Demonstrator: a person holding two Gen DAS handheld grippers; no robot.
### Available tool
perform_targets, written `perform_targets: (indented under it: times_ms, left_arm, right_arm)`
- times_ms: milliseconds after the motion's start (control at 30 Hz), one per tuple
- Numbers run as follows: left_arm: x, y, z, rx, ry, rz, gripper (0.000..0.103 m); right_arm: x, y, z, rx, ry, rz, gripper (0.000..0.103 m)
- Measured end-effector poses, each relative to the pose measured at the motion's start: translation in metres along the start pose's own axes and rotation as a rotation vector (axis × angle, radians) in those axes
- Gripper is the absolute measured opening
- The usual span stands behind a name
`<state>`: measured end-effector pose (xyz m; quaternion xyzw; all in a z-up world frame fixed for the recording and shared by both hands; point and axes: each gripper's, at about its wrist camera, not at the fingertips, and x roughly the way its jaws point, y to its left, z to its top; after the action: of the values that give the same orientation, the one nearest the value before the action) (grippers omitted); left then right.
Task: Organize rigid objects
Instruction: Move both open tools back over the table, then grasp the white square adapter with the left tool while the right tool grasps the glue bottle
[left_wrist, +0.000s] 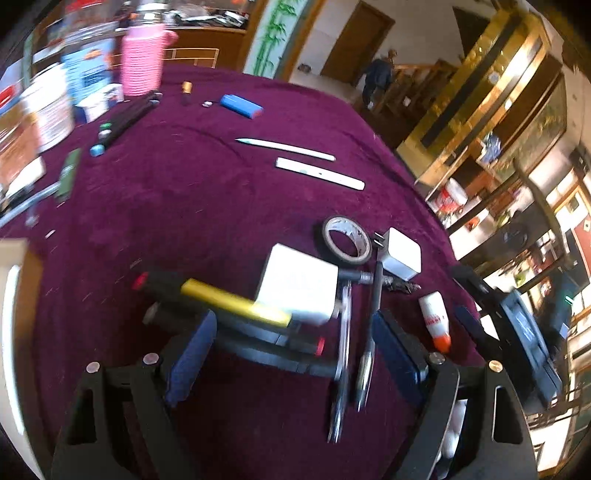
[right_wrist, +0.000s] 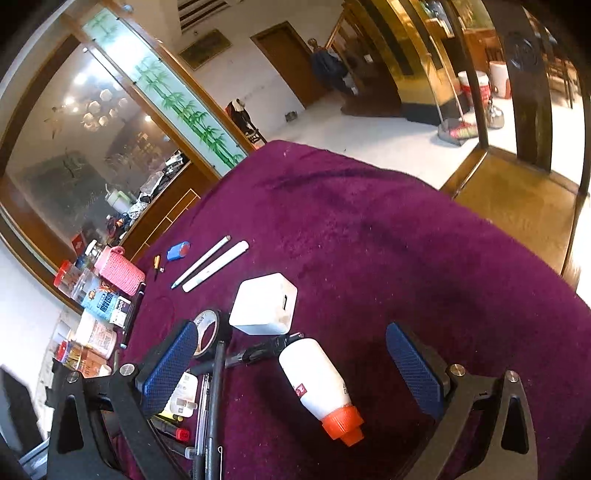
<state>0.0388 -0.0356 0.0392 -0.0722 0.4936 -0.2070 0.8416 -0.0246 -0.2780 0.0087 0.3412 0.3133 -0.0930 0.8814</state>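
A heap of small items lies on the purple tablecloth. My left gripper is open just above it, its blue pads either side of black markers, a yellow marker, a white box and two pens. None of these is pressed by a pad. My right gripper stands wide open around a white glue bottle with an orange cap, which lies flat and free of both pads. A white charger cube and a tape roll lie just beyond.
Farther back lie a white pen, its cap and a blue case. A pink knitted bottle, jars and cartons crowd the far left edge. The table's right edge drops to the floor.
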Motion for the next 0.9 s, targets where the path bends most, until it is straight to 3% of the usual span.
perform_targets:
  times_ms: [133, 267, 333, 567, 900]
  left_arm:
    - [0.037, -0.018, 0.015, 0.078, 0.050, 0.079, 0.084]
    - [0.067, -0.033, 0.010, 0.204, 0.106, 0.166, 0.083]
    - [0.063, -0.032, 0.007, 0.212, 0.073, 0.140, 0.071]
    - [0.044, -0.011, 0.007, 0.098, 0.039, 0.058, 0.070]
    - [-0.030, 0.000, -0.012, 0.014, -0.059, -0.097, 0.071]
  right_arm:
    - [-0.004, -0.001, -0.001, -0.011, -0.007, 0.012, 0.102]
    - [-0.003, 0.006, -0.003, -0.043, 0.000, 0.021, 0.102]
    - [-0.002, 0.010, -0.004, -0.059, 0.000, 0.021, 0.102]
    - [-0.001, 0.014, -0.004, -0.090, -0.012, 0.000, 0.102]
    - [0.001, 0.012, -0.003, -0.102, -0.023, -0.031, 0.102]
